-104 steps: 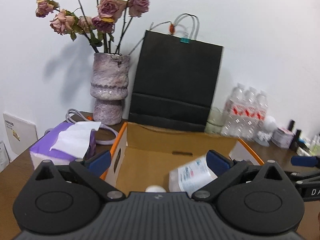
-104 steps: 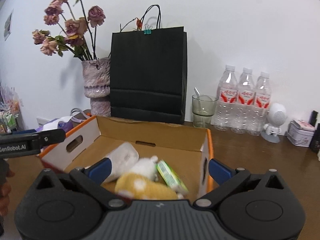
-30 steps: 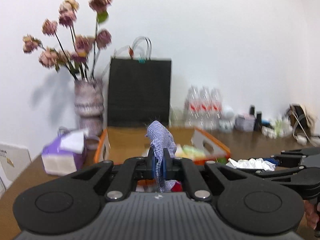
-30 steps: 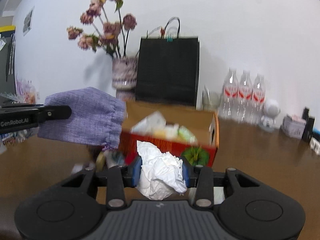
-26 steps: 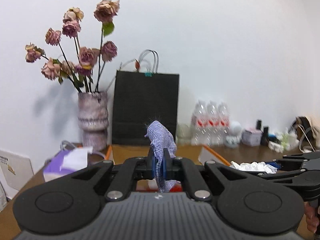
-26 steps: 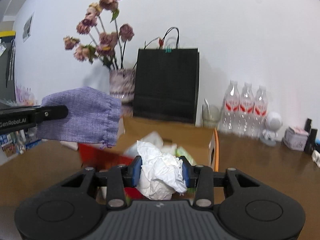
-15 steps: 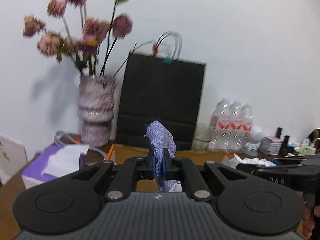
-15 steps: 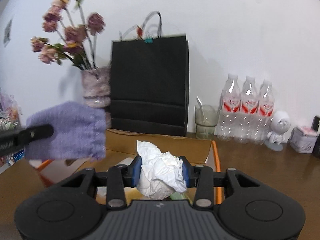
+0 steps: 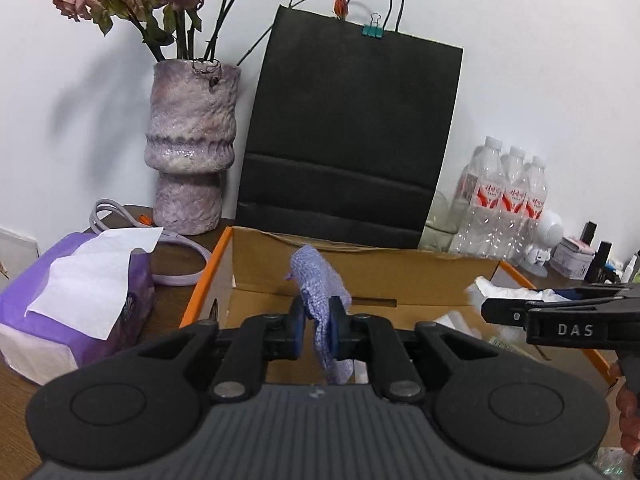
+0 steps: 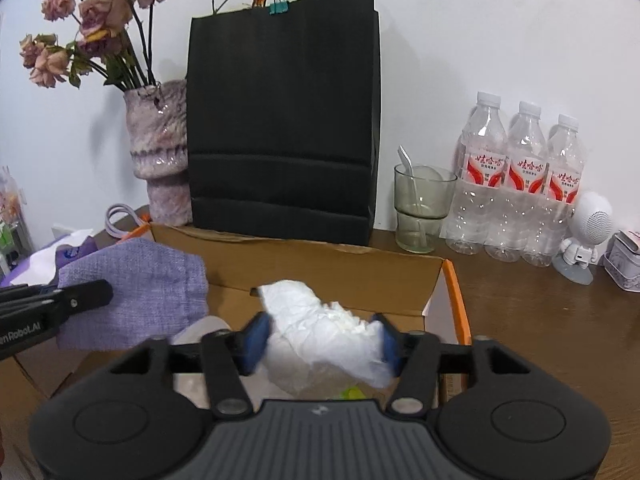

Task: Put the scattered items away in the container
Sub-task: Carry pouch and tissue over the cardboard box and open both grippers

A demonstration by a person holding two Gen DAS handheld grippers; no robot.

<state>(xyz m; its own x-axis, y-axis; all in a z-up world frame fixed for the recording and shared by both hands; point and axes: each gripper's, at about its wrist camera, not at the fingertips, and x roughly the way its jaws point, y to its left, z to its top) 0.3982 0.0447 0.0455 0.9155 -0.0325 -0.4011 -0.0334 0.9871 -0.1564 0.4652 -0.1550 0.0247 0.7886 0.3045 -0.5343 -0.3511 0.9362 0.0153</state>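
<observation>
Both tools now over the box (image 10: 312, 258). Right tool (image 10: 320, 340) opening, crumpled tissue (image 10: 320, 320) dropping free; left tool (image 9: 316, 330) opening, purple cloth (image 9: 316, 280) still between its pads.

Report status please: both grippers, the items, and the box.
Left gripper opening, purple cloth between its pads. Right gripper opening, crumpled tissue coming free. Both above the cardboard box. Nothing in the way.

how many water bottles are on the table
3. They stand side by side in a shrink-wrapped row against the wall, right of the glass tumbler: left bottle, middle bottle, right bottle. More could be hidden behind them.
</observation>
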